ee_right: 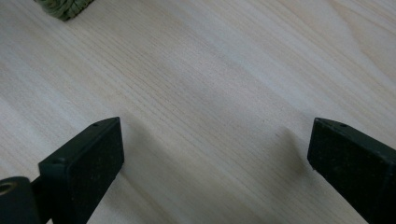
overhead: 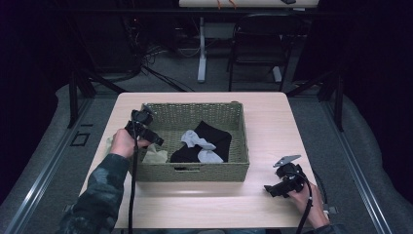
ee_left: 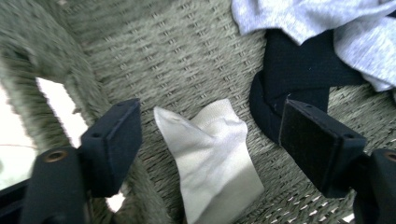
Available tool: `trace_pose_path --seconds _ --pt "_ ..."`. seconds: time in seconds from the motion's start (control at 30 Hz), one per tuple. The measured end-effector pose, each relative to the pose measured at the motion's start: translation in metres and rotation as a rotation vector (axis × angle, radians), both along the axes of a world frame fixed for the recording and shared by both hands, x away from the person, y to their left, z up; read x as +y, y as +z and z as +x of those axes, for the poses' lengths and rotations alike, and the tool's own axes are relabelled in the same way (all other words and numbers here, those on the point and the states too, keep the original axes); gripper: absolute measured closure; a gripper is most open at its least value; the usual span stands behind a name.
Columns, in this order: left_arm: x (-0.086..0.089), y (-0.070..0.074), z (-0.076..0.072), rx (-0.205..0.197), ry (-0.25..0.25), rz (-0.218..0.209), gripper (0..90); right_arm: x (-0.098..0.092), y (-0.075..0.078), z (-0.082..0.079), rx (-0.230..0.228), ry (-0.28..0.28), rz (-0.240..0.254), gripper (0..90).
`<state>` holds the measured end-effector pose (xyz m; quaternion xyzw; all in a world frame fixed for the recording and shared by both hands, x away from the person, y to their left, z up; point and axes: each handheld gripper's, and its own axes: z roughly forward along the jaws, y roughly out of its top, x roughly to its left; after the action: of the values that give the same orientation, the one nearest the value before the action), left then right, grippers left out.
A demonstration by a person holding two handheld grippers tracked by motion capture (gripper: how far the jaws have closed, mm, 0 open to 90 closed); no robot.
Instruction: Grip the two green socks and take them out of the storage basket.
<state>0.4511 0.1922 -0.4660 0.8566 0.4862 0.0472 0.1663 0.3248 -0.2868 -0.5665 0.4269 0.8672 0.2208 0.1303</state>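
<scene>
We hold the left gripper over the near-left corner of the rectangular olive-green woven basket, jaws wide and empty, straddling a small cream-white sock that lies on the basket floor beside the left wall. A black garment and a pale grey sock lie further right in the basket. Our right gripper rests wide and empty on the light wooden surface, near right. Closing now, we judge a jaw could snag the wicker wall or pinch the black garment's edge along with the cream sock.
</scene>
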Motion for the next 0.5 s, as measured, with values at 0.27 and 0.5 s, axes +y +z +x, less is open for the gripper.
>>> trace_pose_path --seconds 0.27,0.5 --pt "0.0 -0.016 0.004 0.036 0.018 0.012 32.5 0.0 0.0 0.0 0.002 0.0 0.0 2.9" --pt "-0.003 -0.022 0.005 0.038 0.03 0.066 42.7 0.0 0.0 0.0 -0.002 0.0 0.003 2.9"
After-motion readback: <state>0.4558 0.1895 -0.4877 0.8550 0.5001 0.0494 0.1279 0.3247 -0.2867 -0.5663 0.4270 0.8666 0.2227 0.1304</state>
